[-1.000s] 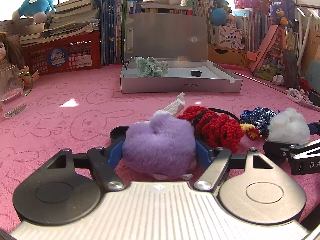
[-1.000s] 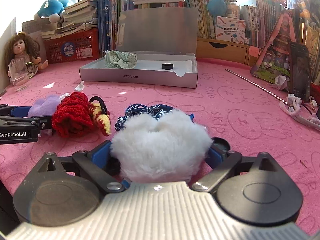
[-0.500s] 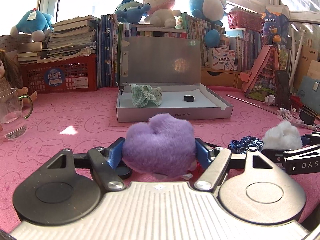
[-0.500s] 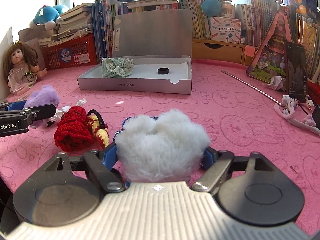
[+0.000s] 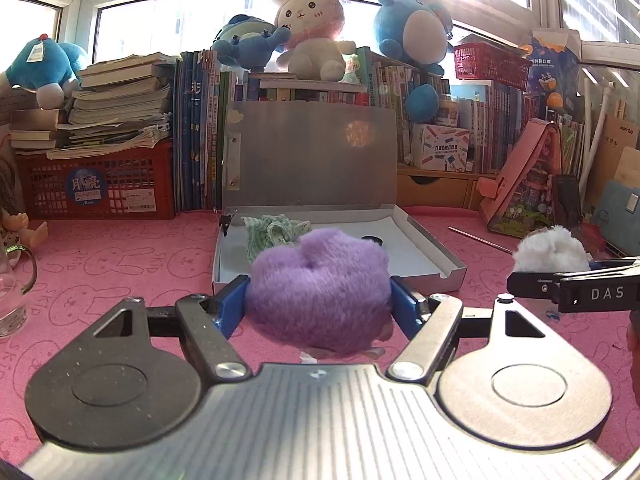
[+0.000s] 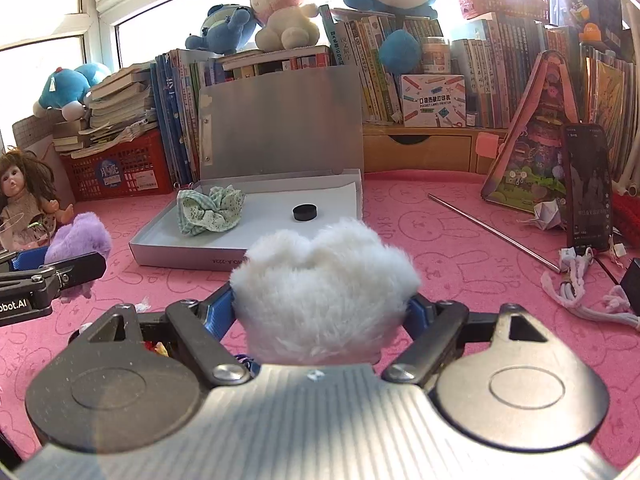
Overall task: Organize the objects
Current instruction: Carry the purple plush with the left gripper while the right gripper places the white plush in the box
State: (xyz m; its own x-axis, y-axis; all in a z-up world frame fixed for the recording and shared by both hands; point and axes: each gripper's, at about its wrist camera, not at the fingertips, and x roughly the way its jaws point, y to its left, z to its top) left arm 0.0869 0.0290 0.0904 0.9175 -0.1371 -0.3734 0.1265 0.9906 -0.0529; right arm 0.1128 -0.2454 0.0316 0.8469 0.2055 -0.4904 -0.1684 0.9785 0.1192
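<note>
Sun pours through the wide windows (image 5: 168,20) at the far side, glaring brightest at the upper right. Below them runs a crowded row of books (image 6: 404,68) topped with plush toys (image 5: 310,28), a red crate (image 5: 96,188) at left, all behind the pink bunny-print tabletop (image 6: 440,248).

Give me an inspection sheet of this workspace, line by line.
Surface: pink rabbit-print mat.
Job's things: open grey box holds green scrunchie and black disc.
Clutter: metal rod, doll, phone.
Grippers: left hand-held gripper shut on purple pompom; right hand-held gripper shut on white pompom.
Cables: white cord at right.
Surroundings: books, plush toys, red crate.
</note>
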